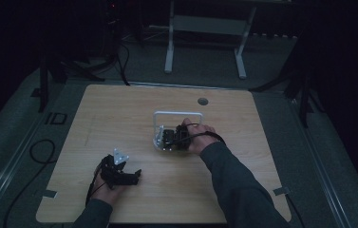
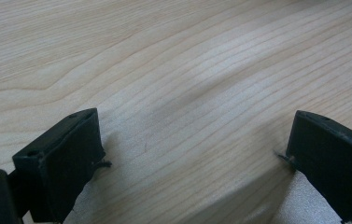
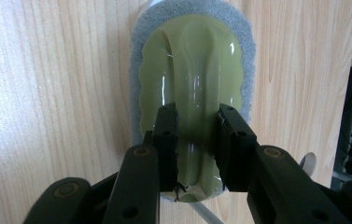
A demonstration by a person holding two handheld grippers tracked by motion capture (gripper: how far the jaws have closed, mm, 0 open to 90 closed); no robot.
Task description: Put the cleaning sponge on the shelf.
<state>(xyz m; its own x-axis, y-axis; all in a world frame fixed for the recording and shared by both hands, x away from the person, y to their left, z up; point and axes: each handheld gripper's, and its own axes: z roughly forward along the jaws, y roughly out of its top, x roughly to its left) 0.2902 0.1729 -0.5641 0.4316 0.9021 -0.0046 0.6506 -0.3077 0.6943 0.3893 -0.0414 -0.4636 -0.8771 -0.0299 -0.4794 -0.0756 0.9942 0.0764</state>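
Right tool (image 3: 197, 149) clamps the scrubber's (image 3: 192, 74) green ridge (pads either side) — on the table (image 3: 47, 93).

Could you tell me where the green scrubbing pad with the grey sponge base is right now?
In the right gripper view the scrubbing pad lies flat on the wooden table, its raised green ridge clamped by the right claw.

I'm working in a dim lab or studio — a bare wooden table (image 1: 119, 118) on grey carpet (image 1: 205, 71), black stands (image 1: 48, 76), trailing cables (image 1: 39, 152) and a white frame (image 1: 205, 28) behind.
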